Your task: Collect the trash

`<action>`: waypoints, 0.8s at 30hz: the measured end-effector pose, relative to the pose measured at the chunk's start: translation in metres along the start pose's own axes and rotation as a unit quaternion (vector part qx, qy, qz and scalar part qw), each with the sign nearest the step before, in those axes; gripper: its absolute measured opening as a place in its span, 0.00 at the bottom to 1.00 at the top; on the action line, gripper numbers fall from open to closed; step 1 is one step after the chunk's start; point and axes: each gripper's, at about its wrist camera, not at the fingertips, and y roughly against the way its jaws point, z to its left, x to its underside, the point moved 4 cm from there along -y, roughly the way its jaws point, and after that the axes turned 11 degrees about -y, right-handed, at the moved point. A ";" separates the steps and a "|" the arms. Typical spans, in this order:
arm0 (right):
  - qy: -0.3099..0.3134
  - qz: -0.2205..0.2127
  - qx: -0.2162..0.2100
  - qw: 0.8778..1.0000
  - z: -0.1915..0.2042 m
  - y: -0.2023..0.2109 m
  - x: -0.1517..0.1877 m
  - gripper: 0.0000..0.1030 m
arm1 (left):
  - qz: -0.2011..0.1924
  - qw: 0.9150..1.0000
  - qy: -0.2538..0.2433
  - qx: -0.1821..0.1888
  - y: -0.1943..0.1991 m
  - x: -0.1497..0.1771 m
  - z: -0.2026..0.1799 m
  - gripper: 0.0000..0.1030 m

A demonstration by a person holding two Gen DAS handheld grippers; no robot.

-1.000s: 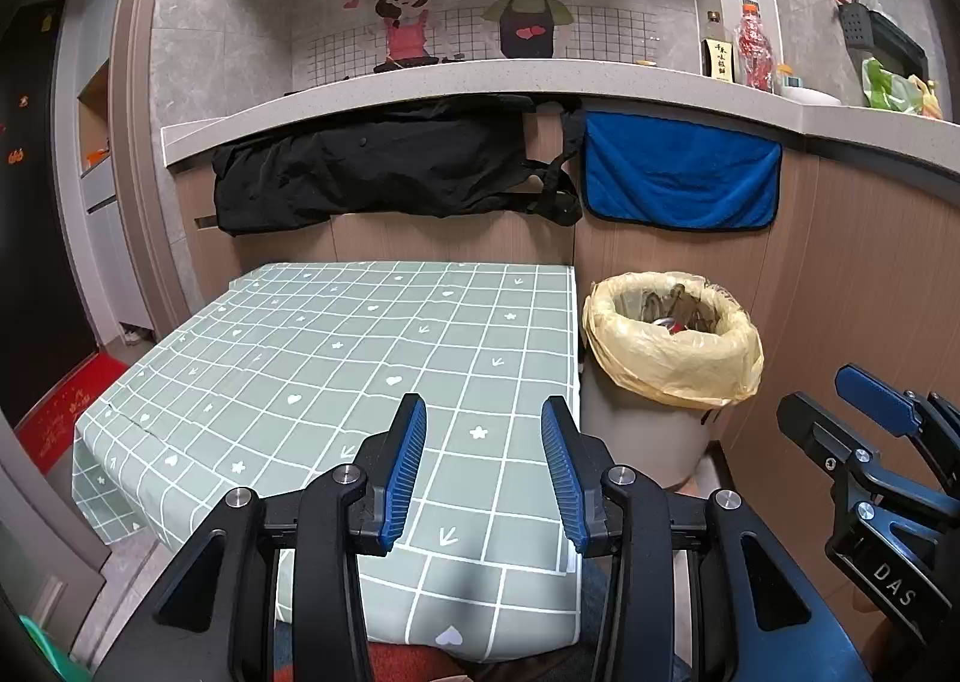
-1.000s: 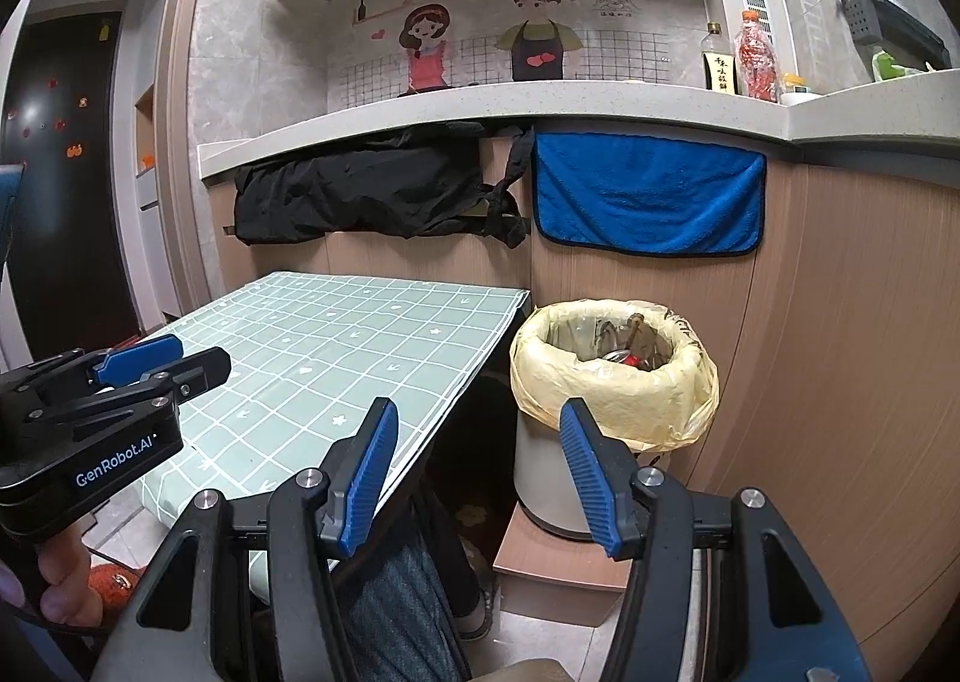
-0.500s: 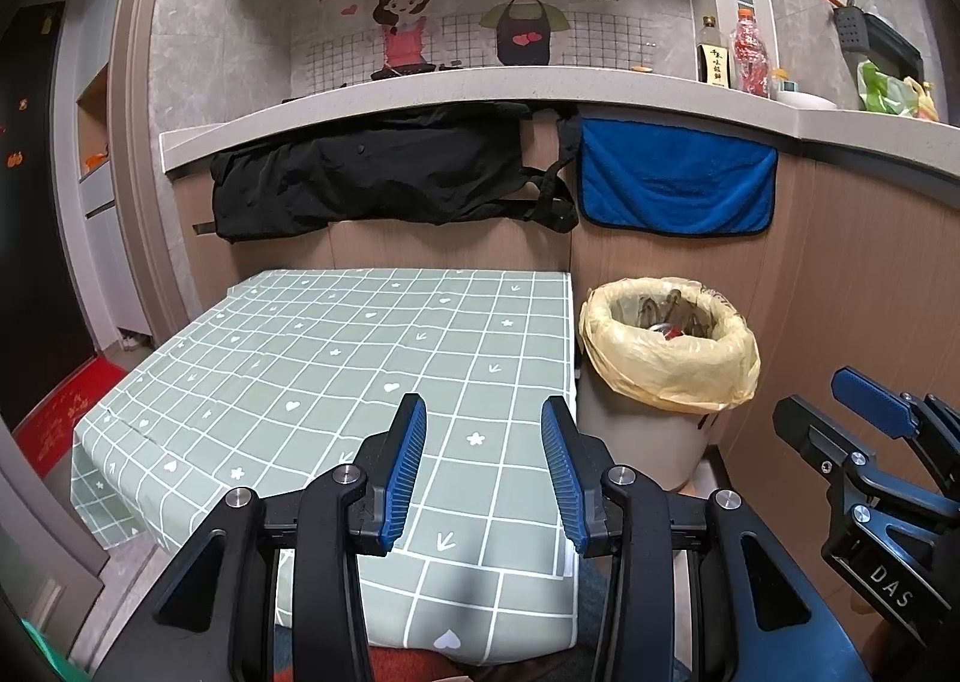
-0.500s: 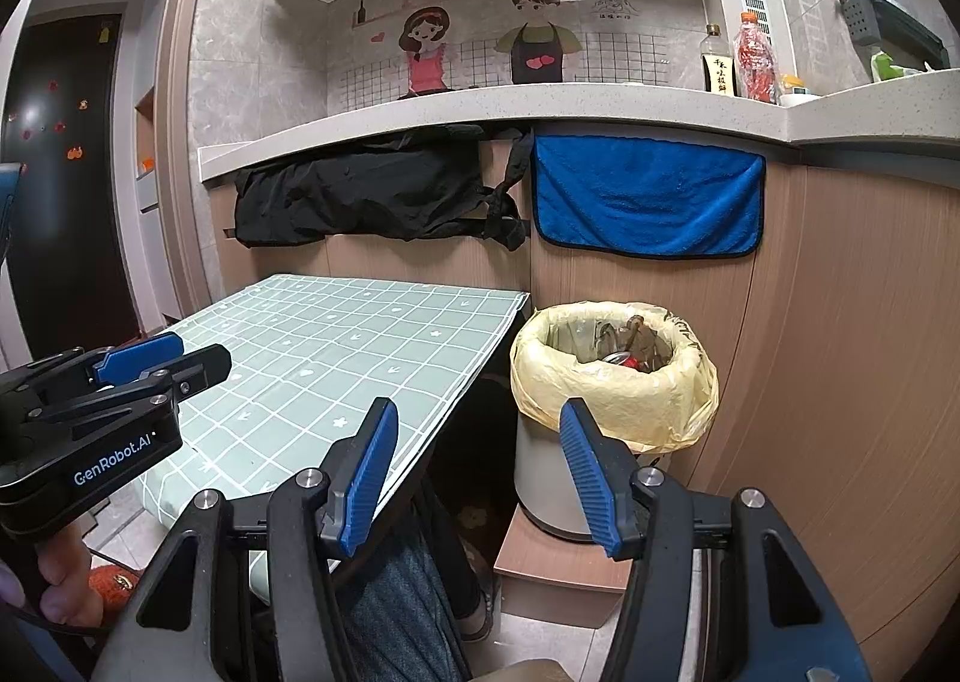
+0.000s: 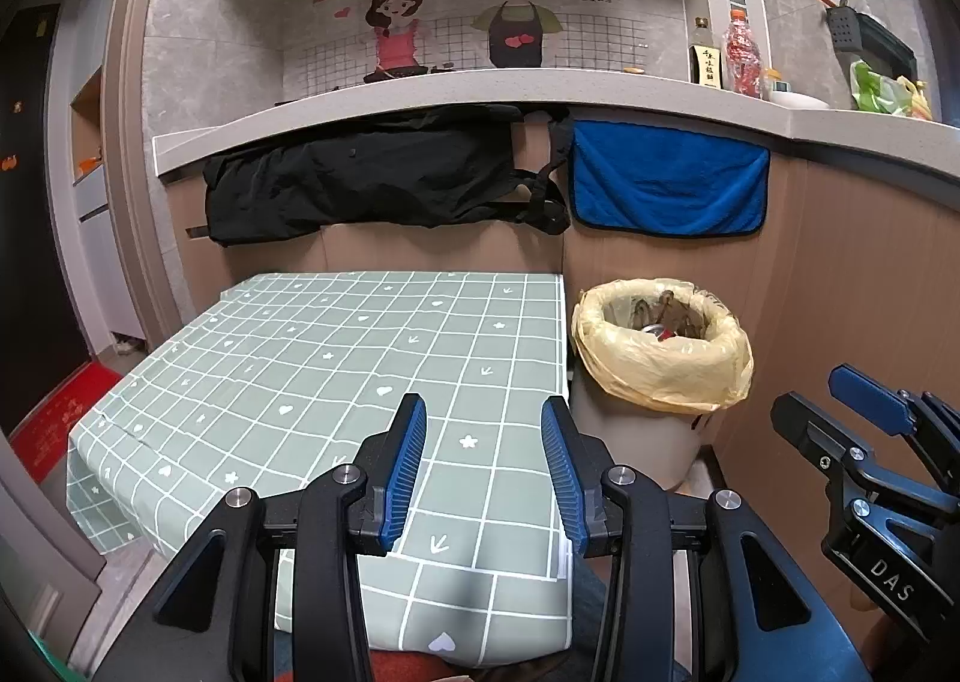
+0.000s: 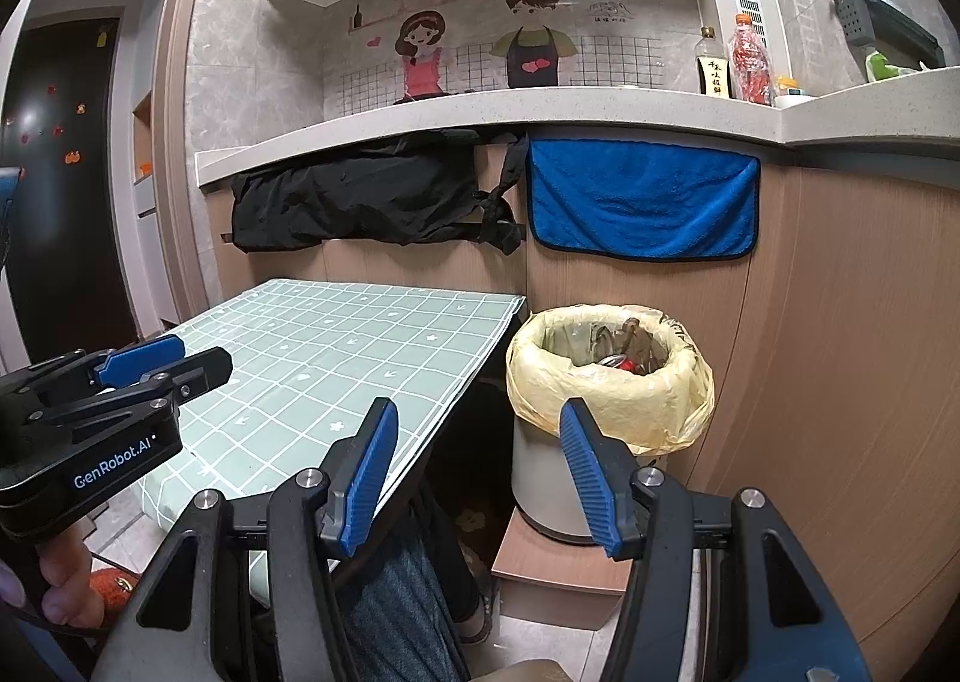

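A grey trash bin lined with a yellow bag (image 5: 660, 364) stands right of the table; brown scraps and a can lie inside it. It also shows in the right wrist view (image 6: 609, 388). My left gripper (image 5: 483, 418) is open and empty above the near end of the green checked tablecloth (image 5: 336, 358). My right gripper (image 6: 477, 424) is open and empty, held off the table's right edge, in front of the bin. No loose trash shows on the tablecloth (image 6: 336, 352). Each gripper shows from the side in the other's view, the right one (image 5: 864, 424) and the left one (image 6: 138, 364).
A wooden counter wall behind the table carries a black garment (image 5: 372, 184) and a blue towel (image 5: 669, 184). Bottles (image 5: 741, 54) stand on the counter top. The bin rests on a low wooden step (image 6: 558, 556). The person's legs are under the table.
Both views have shifted slightly, as the grippers drift a little. Both grippers stay open and empty.
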 end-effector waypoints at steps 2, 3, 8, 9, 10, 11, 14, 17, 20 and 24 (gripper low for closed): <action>0.000 0.000 0.000 1.000 0.000 0.000 0.000 0.53 | 0.000 1.000 -0.001 0.000 -0.001 0.000 -0.001 0.40; 0.001 0.000 0.000 1.000 0.000 0.000 0.000 0.53 | 0.000 1.000 0.000 0.001 0.000 0.000 -0.001 0.40; 0.001 0.001 0.000 1.000 0.001 0.000 0.000 0.53 | 0.001 1.000 0.001 0.001 -0.001 0.001 -0.002 0.40; 0.000 0.001 0.001 1.000 0.001 0.000 0.001 0.53 | 0.001 1.000 0.001 0.001 -0.001 0.001 -0.003 0.40; 0.000 0.002 0.001 1.000 0.002 0.000 0.001 0.53 | 0.001 1.000 0.001 0.001 -0.001 0.001 -0.003 0.40; 0.000 0.002 0.002 1.000 0.002 0.000 0.001 0.53 | 0.001 1.000 0.001 0.001 -0.001 0.001 -0.002 0.40; -0.001 0.001 0.001 1.000 0.002 0.000 0.001 0.53 | 0.002 1.000 0.001 0.000 -0.001 0.001 -0.003 0.40; 0.000 0.001 0.001 1.000 0.000 0.000 0.000 0.53 | 0.001 1.000 0.001 0.001 -0.001 0.001 -0.003 0.40; 0.000 0.001 0.001 1.000 0.001 0.000 0.000 0.53 | 0.001 1.000 0.001 0.000 -0.001 0.001 -0.003 0.40; 0.000 0.002 0.000 1.000 0.001 0.000 0.001 0.53 | 0.001 1.000 0.001 0.001 -0.001 0.001 -0.002 0.40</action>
